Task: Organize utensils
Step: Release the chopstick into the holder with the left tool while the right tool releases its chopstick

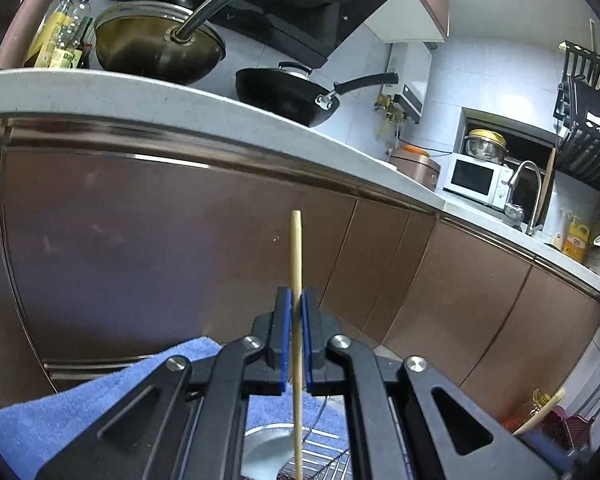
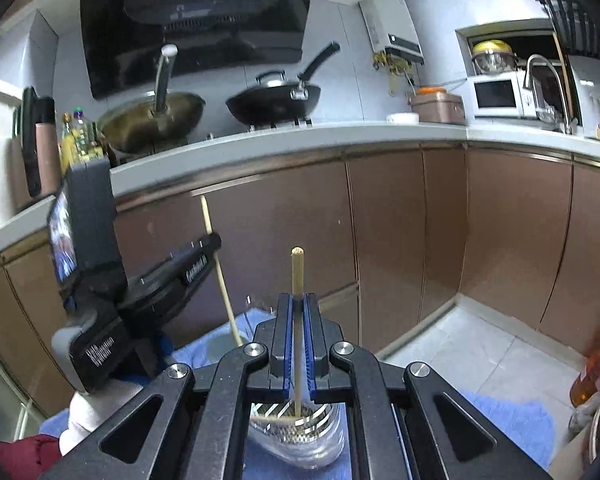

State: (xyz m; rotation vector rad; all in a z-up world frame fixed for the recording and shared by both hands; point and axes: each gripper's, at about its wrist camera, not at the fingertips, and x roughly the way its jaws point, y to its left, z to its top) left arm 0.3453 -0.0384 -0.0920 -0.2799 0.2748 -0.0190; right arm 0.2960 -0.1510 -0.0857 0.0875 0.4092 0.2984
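Left gripper (image 1: 296, 300), black angular linkage with blue ribbed pads, is clamped tight on a slim pale wooden chopstick (image 1: 296, 252) standing upright, round tip above the jaws, shaft running down through them; below it, a blue fluffy towel (image 1: 60, 412), a shiny round metal dish (image 1: 266, 450) and thin wire rack bars (image 1: 328, 462); beyond, glossy copper-brown cabinet doors (image 1: 140, 248) under a speckled white stone counter (image 1: 120, 92), where a bronze wok with a glass lid (image 1: 156, 46) and a black frying pan (image 1: 288, 94) sit. Right gripper (image 2: 297, 304), same build, is pinched on a second pale wooden chopstick (image 2: 297, 272), also upright, blunt grainy end on top; its lower end reaches down to a perforated shiny metal utensil cup (image 2: 300, 432) on the towel, with another stick lying in it; contact with the cup I cannot tell. This view alone shows the left tool from the side, its chopstick (image 2: 220, 264) tilted, a white-gloved hand (image 2: 88, 412) beneath, and the pale tiled floor (image 2: 480, 352).
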